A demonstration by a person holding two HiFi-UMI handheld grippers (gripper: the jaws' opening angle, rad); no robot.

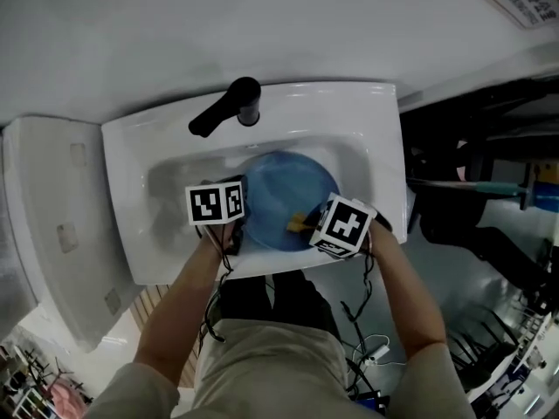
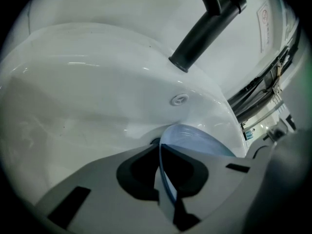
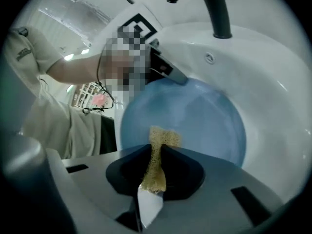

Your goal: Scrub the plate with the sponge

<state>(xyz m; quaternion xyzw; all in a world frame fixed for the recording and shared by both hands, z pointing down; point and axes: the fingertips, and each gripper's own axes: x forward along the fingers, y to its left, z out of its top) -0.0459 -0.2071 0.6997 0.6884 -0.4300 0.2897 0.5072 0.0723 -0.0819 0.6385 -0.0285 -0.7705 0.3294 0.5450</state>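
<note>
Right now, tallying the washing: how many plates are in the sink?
1. The blue plate is in the white sink, its rim clamped by the left gripper; another beneath it could be hidden.

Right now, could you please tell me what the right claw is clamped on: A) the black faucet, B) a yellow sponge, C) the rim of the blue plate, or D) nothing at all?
B: the right gripper view shows the right claw pinching the yellow sponge above the blue plate, while it is the left claw that grips the plate's rim.
</note>
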